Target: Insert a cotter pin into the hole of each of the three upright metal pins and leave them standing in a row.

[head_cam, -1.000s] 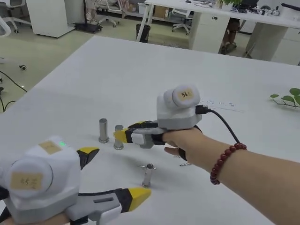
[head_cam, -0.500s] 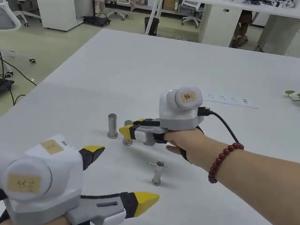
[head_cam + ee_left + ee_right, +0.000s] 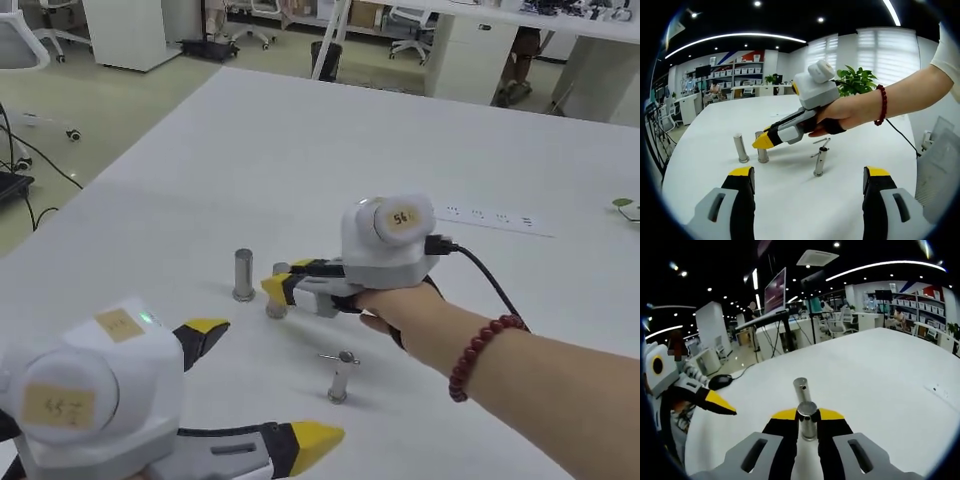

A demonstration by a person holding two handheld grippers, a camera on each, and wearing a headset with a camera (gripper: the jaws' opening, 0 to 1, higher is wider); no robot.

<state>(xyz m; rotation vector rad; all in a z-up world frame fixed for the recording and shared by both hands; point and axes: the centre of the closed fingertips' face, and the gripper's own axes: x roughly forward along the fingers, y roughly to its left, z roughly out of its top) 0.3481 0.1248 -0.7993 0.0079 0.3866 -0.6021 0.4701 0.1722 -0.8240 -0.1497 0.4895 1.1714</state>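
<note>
Three metal pins stand on the white table. The far-left pin (image 3: 243, 274) (image 3: 741, 148) (image 3: 801, 387) is bare. My right gripper (image 3: 275, 289) (image 3: 762, 142) (image 3: 807, 416) is shut on the middle pin (image 3: 278, 294) (image 3: 763, 153) (image 3: 807, 421), gripping its upper part from the right. The nearest pin (image 3: 340, 378) (image 3: 819, 164) stands apart with a cotter pin (image 3: 338, 357) (image 3: 816, 154) through its top hole. My left gripper (image 3: 262, 385) (image 3: 809, 173) hovers open near the table's front edge, nothing between its fingers.
A white power strip (image 3: 490, 218) lies at the back right, with the right gripper's black cable (image 3: 480, 270) running toward it. A small loose metal piece (image 3: 822, 142) lies behind the nearest pin. Office desks and chairs stand beyond the table.
The head camera has shifted a little. The right gripper stays on the middle pin and the pins stand where they were.
</note>
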